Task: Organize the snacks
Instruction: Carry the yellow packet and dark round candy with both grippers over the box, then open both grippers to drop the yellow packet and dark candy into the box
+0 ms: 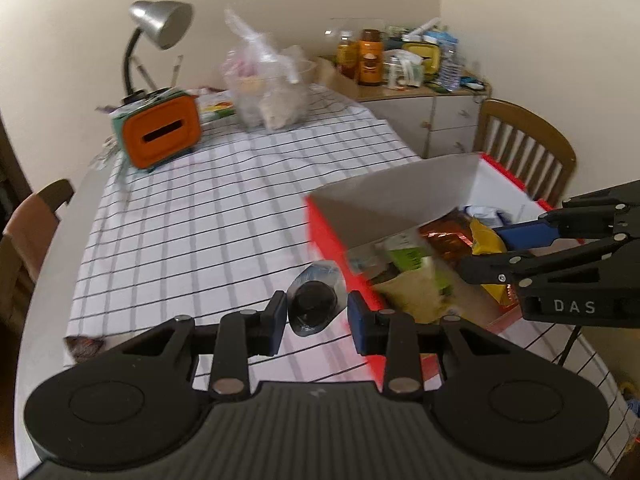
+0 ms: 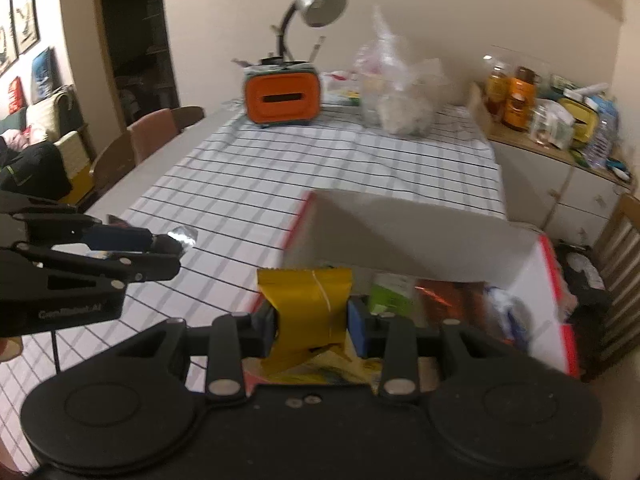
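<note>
Table w/ checked cloth (image 1: 200, 220) was mostly bare. Red box (image 2: 554, 280) at its near right corner already held several snack packs, so job looked well along. Right gripper (image 2: 312, 326) was clamped on a yellow packet (image 2: 306, 312) above the box's near edge. Left gripper (image 1: 317, 322), fingers partly closed, pinched a dark wrapped snack (image 1: 314, 302) just beside the box. Both still needed dropping in.

You're working under dim, warm indoor light, and both fisheye views bend the walls and blacken the corners. Motion blur smears the red-edged cardboard box (image 1: 332, 232) and the clear plastic bag (image 1: 264, 80). The checked tablecloth (image 2: 360, 160) shows soft shadows.
</note>
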A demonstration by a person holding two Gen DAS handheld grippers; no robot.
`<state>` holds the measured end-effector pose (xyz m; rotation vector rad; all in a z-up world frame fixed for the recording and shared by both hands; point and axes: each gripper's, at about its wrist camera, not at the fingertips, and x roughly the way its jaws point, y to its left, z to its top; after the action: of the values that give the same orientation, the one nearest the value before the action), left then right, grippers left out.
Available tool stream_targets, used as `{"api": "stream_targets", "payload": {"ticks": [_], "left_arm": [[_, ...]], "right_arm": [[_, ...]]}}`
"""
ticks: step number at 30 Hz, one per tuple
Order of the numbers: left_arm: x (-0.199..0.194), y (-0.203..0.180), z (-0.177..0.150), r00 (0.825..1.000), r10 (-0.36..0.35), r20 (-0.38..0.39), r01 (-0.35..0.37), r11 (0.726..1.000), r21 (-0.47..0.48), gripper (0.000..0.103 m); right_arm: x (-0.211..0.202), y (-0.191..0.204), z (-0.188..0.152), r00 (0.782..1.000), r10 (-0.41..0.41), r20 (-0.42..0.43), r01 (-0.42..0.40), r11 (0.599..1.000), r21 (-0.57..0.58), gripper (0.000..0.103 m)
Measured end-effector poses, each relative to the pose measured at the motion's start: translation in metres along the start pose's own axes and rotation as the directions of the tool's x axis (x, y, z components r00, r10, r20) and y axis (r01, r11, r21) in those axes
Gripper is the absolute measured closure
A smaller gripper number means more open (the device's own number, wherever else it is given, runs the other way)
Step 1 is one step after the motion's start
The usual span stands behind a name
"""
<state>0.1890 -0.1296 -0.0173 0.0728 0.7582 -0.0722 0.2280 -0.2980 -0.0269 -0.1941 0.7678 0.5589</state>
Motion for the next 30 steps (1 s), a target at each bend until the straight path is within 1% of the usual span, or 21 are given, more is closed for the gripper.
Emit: {"api": "stream_targets", "payload": {"ticks": [5,8,16,19,23,27,30], "left_arm": [[0.020,-0.036,0.013,1.000,-0.015,-0.009,0.015,0.999,0.041,0.071],[0.038,-0.054,0.022,0.999,-0.014,-0.036,0.016,0.999,0.049,0.071],[0.088,-0.073,0.045,0.993,-0.007,-0.119,0.009,1.000,0.015,0.071],[0.106,-0.077,0.053,0.986,0.009,-0.166,-0.009,1.000,0.005,0.071],[0.128,-0.075,0.060,0.973,0.013,-0.229,-0.022,0.999,-0.035,0.071],[0.146,-0.077,0.063,0.961,0.044,-0.275,-0.054,0.998,-0.029,0.071],[0.154,-0.081,0.063,0.953,0.057,-0.297,-0.062,0.998,-0.006,0.071]], "right_arm": [[-0.001,-0.040,-0.009,0.999,-0.043,-0.011,0.043,0.999,0.019,0.067],[0.004,-0.061,-0.011,0.997,-0.066,-0.027,0.067,0.997,0.029,0.067],[0.037,-0.103,-0.012,0.990,-0.107,-0.093,0.111,0.993,0.037,0.067],[0.050,-0.114,-0.007,0.988,-0.108,-0.110,0.114,0.992,0.050,0.067],[0.067,-0.124,0.001,0.986,-0.095,-0.140,0.105,0.993,0.062,0.067],[0.081,-0.127,0.003,0.982,-0.085,-0.168,0.095,0.994,0.047,0.067],[0.088,-0.129,0.004,0.980,-0.061,-0.191,0.072,0.996,0.051,0.067]]}}
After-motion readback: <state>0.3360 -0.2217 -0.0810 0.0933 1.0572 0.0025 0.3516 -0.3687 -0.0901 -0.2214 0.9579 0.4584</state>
